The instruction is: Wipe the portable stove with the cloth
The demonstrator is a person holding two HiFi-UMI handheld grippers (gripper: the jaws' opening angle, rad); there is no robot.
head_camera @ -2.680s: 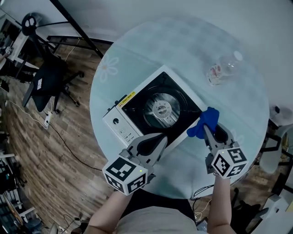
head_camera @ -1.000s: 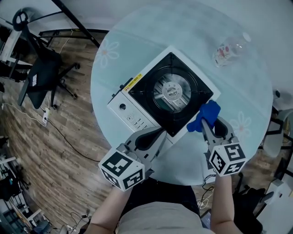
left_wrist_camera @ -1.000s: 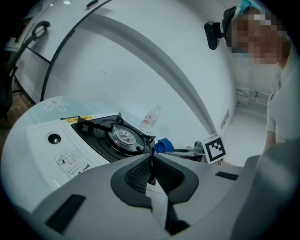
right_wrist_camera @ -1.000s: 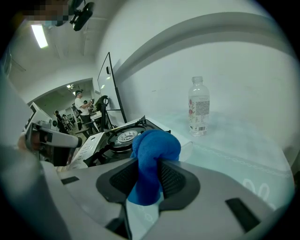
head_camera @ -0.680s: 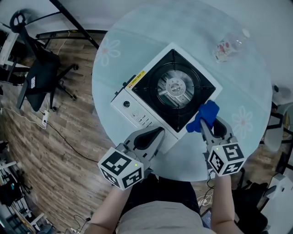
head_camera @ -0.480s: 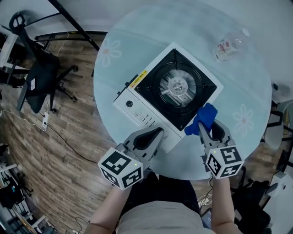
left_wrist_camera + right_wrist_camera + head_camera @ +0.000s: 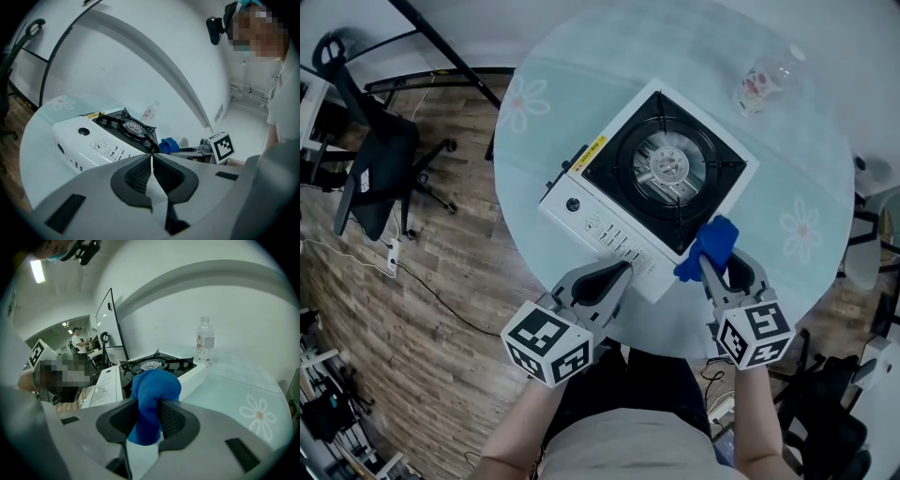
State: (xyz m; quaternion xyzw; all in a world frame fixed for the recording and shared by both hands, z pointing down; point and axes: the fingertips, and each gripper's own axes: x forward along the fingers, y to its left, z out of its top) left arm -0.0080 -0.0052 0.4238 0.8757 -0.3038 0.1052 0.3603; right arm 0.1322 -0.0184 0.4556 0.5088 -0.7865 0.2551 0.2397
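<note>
The white portable stove [image 7: 609, 211] with its black burner top [image 7: 667, 169] lies diagonally on the round glass table [image 7: 572, 94]. My right gripper [image 7: 705, 267] is shut on a bunched blue cloth [image 7: 708, 246], which sits at the stove's near right corner; the cloth [image 7: 152, 392] bulges out between the jaws. My left gripper [image 7: 623, 270] is shut with nothing in it, its tip over the stove's front panel by the near edge. In the left gripper view the stove [image 7: 101, 140] lies ahead, the cloth [image 7: 168, 145] to its right.
A clear plastic bottle [image 7: 761, 82] lies on the table's far right side; it stands behind the stove [image 7: 205, 348] in the right gripper view. An office chair [image 7: 380, 159] and a black stand are on the wooden floor to the left. The table edge runs just below both grippers.
The view has shifted, so the stove sits higher and further right. The right gripper with the cloth has stayed at the stove's near right corner. The left gripper stays shut.
</note>
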